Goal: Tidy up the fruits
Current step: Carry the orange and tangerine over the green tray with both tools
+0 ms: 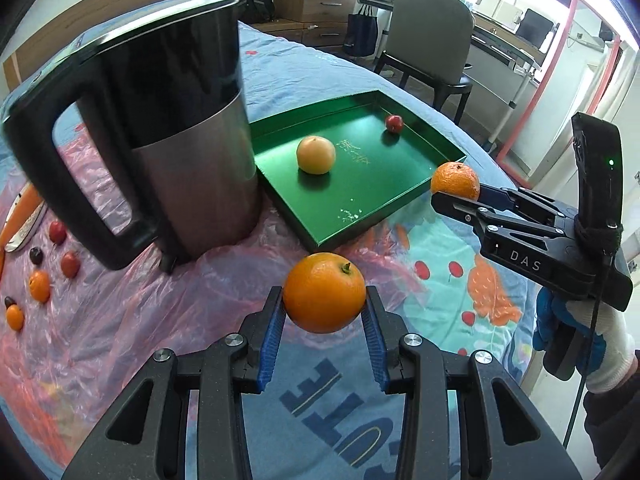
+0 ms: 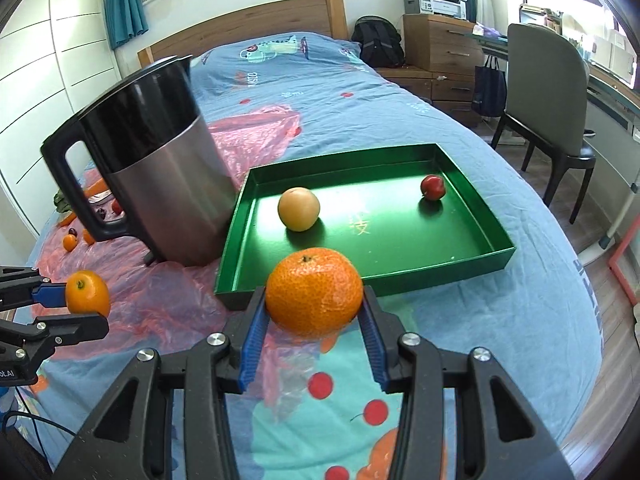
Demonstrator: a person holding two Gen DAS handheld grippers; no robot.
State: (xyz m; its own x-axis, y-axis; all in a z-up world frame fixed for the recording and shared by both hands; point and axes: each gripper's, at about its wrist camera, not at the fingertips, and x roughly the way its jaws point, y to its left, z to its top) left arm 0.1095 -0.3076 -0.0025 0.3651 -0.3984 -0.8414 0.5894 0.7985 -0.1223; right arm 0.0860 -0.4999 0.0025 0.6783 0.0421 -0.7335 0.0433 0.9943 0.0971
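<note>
While the left claw (image 1: 325,304) grips a smooth orange (image 1: 325,292) between its blue pads, the right claw (image 2: 314,306) grips a mandarin (image 2: 314,290) with a rougher skin in the same way. Both claws are closed only as far as the fruit allows, and both fruits are held above the bed (image 2: 520,320), clear of the cover. Just beyond the right claw lies a green tray (image 2: 472,264), with its near wall directly behind the mandarin. Inside the tray, further ahead, a pale yellow fruit (image 2: 299,209) and a small red fruit (image 2: 433,187) rest well apart. Ahead and to the left of both claws stands a kettle (image 2: 160,184), just beside the tray. Far to the left of the left claw, several small fruits (image 1: 40,286) lie on a pink plastic sheet (image 1: 132,320).
</note>
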